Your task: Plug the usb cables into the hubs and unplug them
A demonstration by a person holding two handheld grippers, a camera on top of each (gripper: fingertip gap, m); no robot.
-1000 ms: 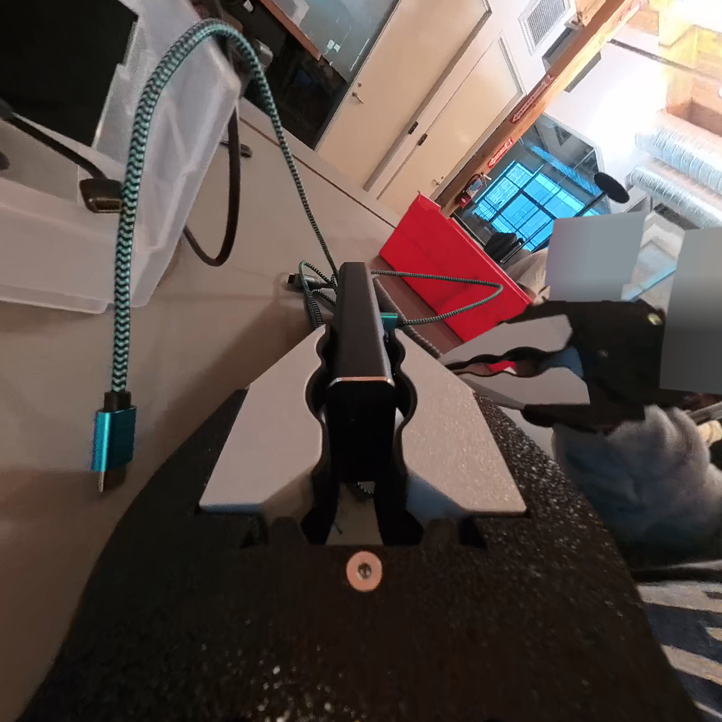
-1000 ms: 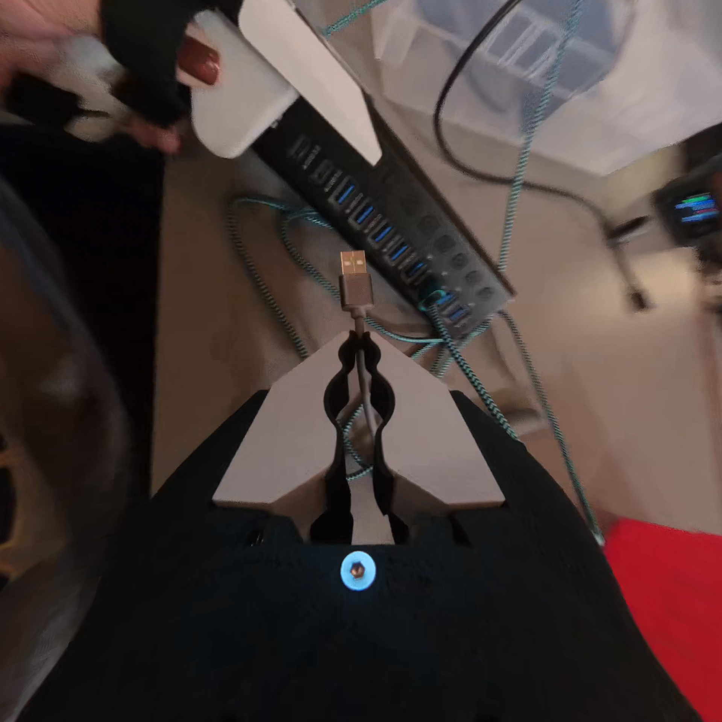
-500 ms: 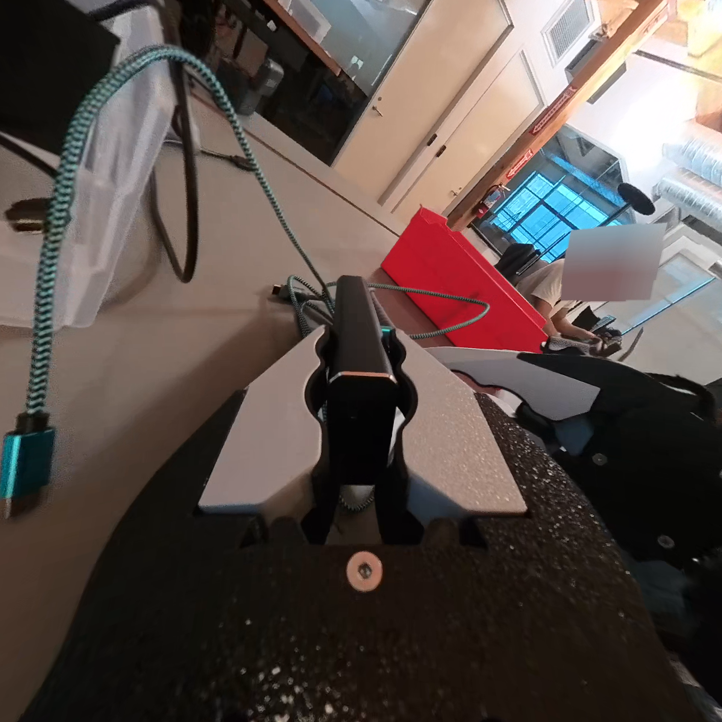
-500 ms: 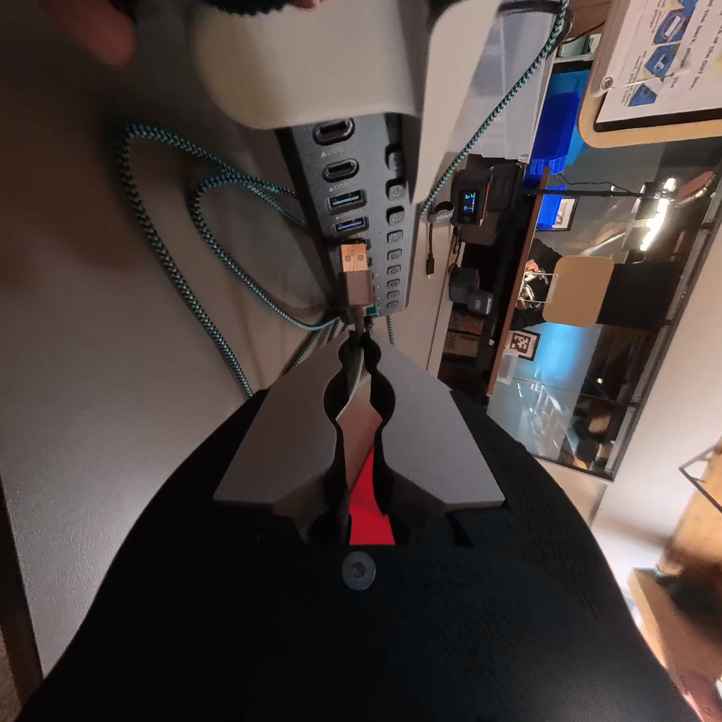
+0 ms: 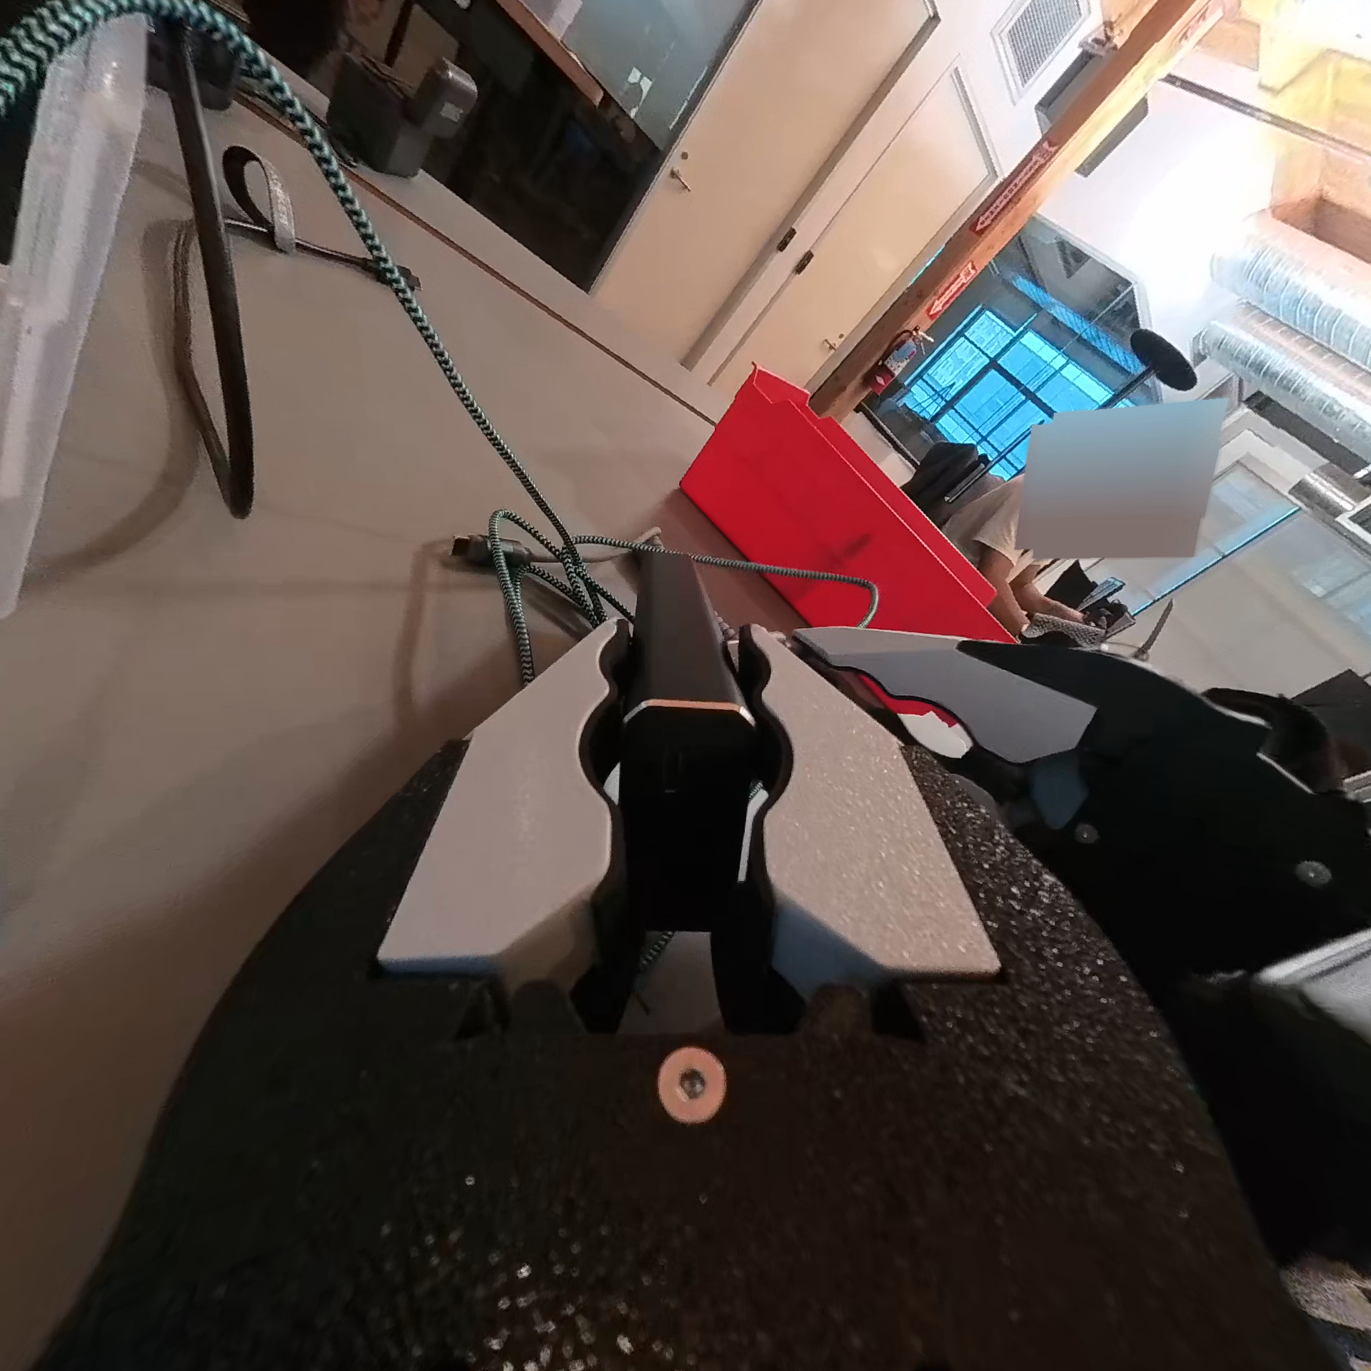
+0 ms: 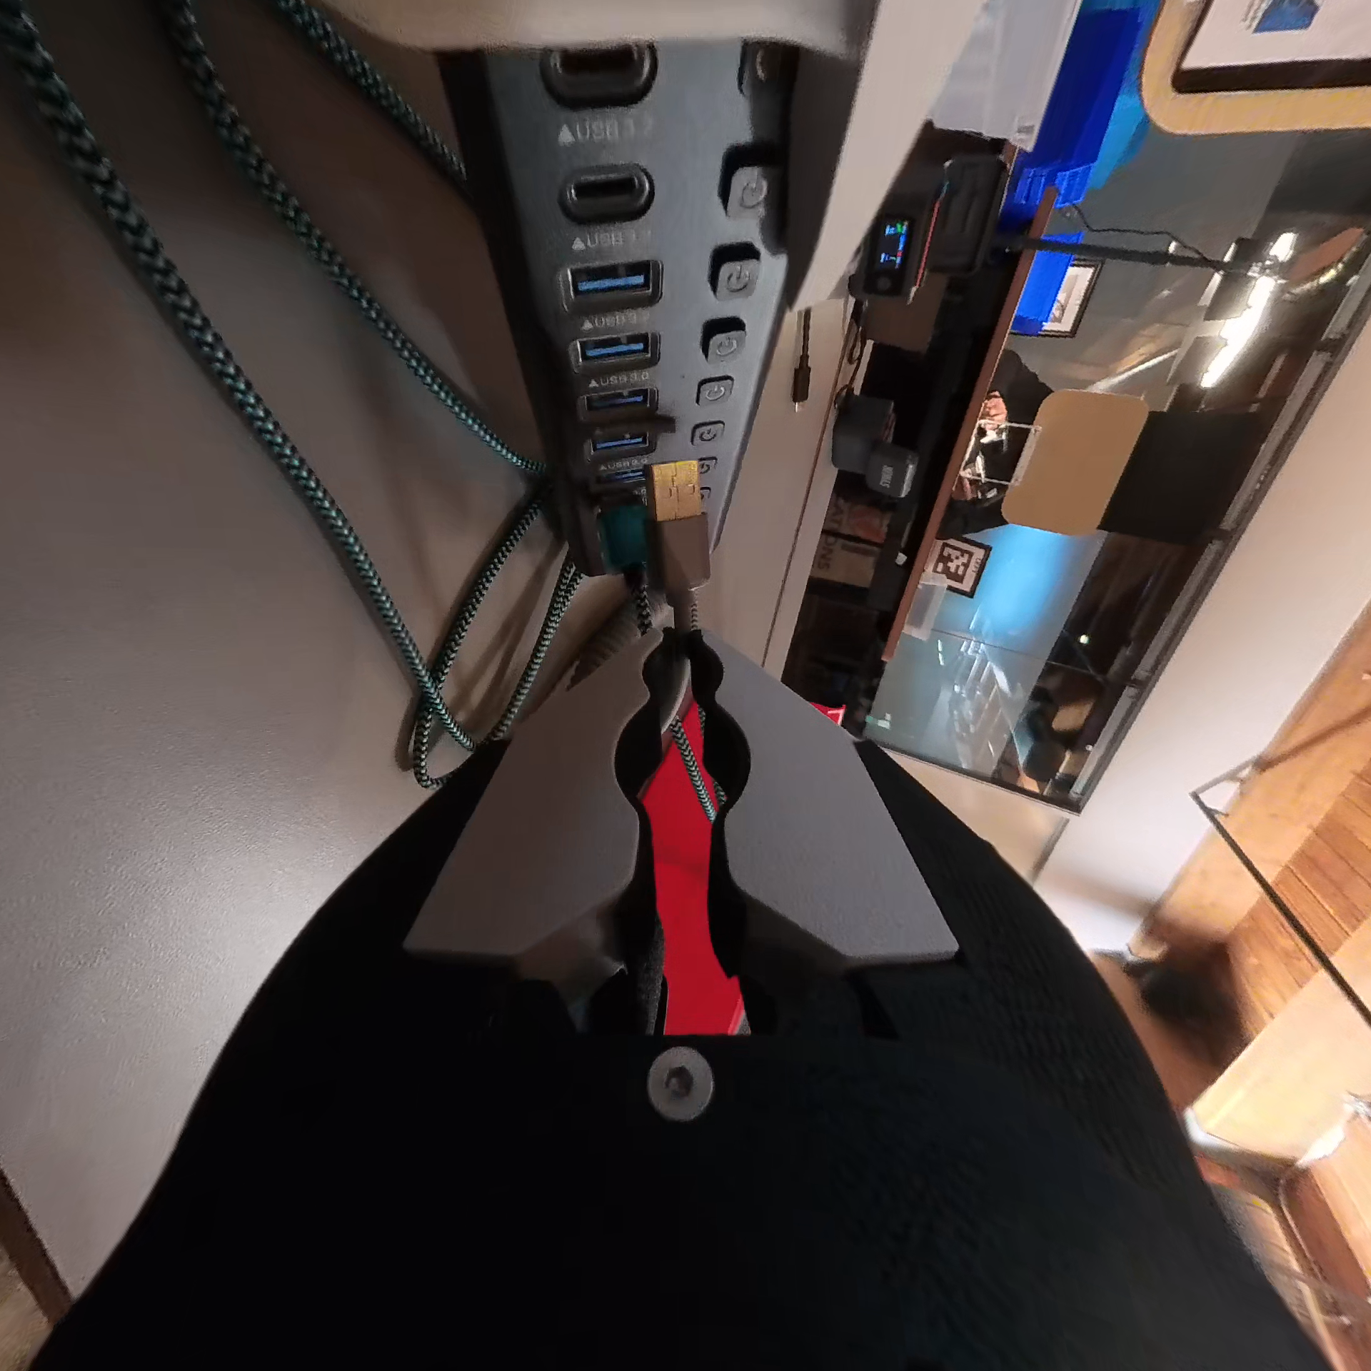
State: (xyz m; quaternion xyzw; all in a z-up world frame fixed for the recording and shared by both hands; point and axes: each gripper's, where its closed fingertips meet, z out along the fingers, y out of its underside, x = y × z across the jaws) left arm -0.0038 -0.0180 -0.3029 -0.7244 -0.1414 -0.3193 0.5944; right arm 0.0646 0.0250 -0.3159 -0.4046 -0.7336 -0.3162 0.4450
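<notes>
Red bin: I see it on the table beyond the hub; its inside is hidden from me.
Clear tub: at my left edge, with a teal braided cable draped over its rim; I can't make out its contents.
Hub: my left gripper has it clamped narrow-side between both fingers, its length running away from the camera.
Hub ports: from my right wrist view, a column of sockets faces me, with a teal plug seated in the nearest one.
Grey USB plug: its gold tip sits just in front of the hub's near end, not inserted.
Right gripper: fingers nearly together, pinching the grey cable just behind its plug, pointing along the hub.
Loose cables: coiled on the table beside the hub.
</notes>
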